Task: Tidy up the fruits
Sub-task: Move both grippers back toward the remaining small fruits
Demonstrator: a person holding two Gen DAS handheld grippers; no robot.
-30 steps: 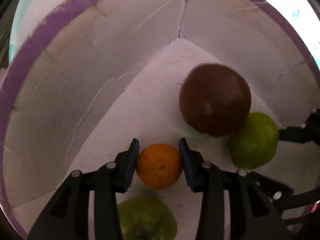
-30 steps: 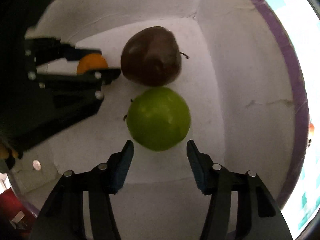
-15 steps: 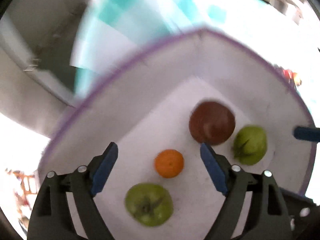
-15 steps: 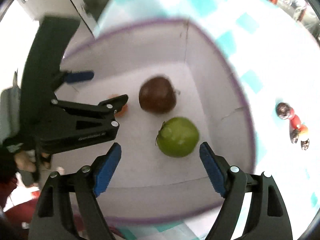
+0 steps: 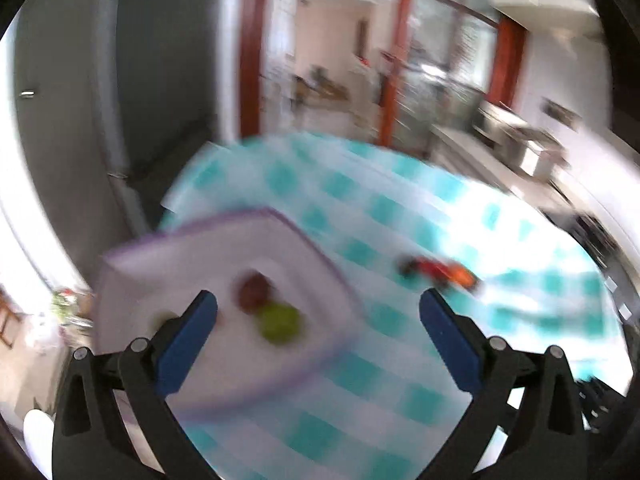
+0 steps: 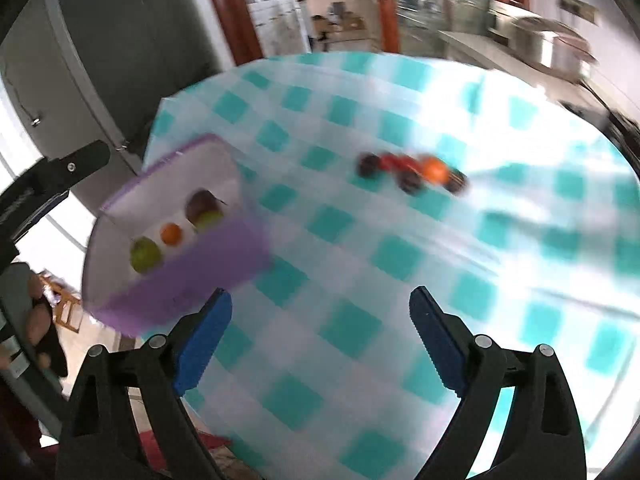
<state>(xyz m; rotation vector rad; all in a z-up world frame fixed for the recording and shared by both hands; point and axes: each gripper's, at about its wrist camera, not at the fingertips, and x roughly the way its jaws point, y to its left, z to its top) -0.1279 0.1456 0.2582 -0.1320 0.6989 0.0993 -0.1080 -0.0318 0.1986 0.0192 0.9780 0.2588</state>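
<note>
A purple-rimmed white box stands at the table's left edge and also shows in the left wrist view. It holds a dark red apple, a green apple, an orange and a second green apple. The dark apple and a green apple show blurred in the left wrist view. A cluster of small dark, red and orange fruits lies on the cloth, also seen in the left wrist view. My left gripper is open and empty above the box. My right gripper is open and empty above the cloth.
The round table wears a teal and white checked cloth. A grey cabinet stands behind the table at left. The other gripper's arm shows at the left edge. Kitchen counters lie beyond the table.
Both grippers let go of their fruit, opened wide and pulled up and back out of the box. The orange and the green apple stay in the box.
</note>
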